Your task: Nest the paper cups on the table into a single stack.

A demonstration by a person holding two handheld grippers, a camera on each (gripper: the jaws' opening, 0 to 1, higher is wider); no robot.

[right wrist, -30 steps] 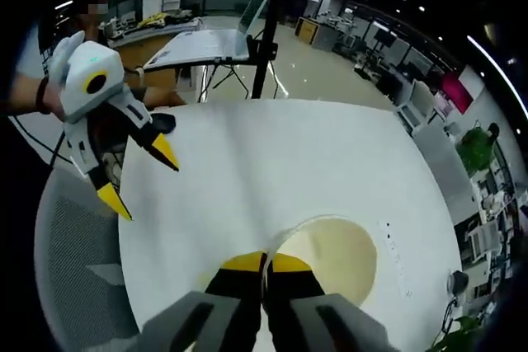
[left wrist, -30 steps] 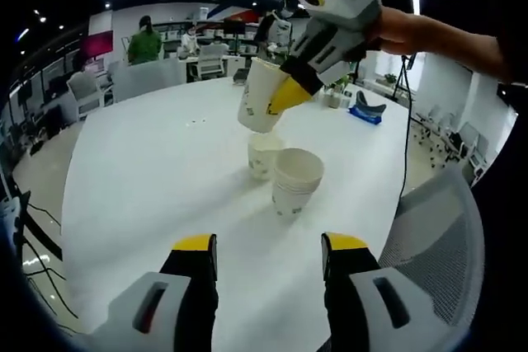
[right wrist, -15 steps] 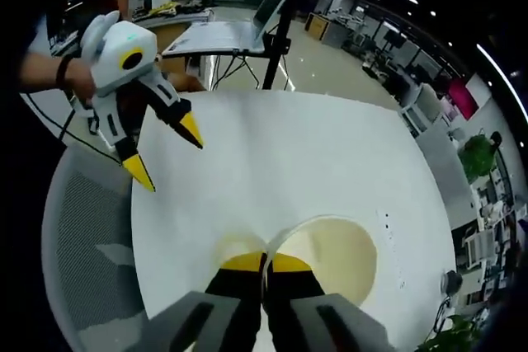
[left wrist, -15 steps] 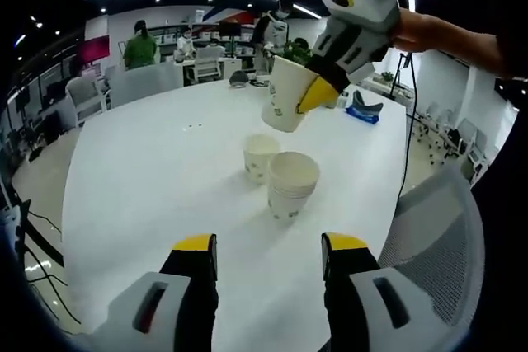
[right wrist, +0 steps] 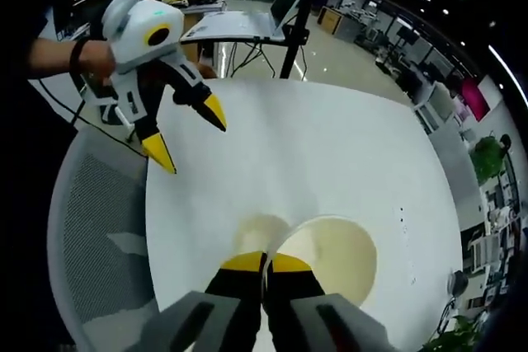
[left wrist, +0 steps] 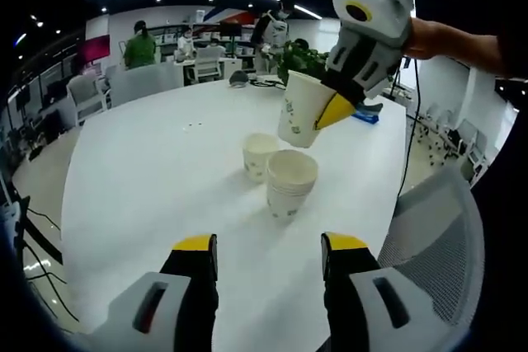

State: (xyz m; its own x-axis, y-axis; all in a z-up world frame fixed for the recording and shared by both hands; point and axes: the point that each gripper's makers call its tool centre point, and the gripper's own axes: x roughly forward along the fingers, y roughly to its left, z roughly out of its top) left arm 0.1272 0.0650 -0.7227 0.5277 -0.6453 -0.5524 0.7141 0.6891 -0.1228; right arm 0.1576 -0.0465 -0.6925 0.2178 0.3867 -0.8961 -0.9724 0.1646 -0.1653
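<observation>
As the right gripper (left wrist: 337,109), clamped on a cup (left wrist: 303,110), swings over the stack (left wrist: 290,182), nesting looks close; left gripper (left wrist: 268,251) gapes idle

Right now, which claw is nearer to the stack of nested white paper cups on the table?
Right. The right claw holds a white paper cup just above the stack of nested white paper cups, slightly to one side. The left claw hangs open, farther back over the white table.

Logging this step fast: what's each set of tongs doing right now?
Left tongs: open, empty.
Right tongs: shut on a paper cup, lifted above the stack.
</observation>
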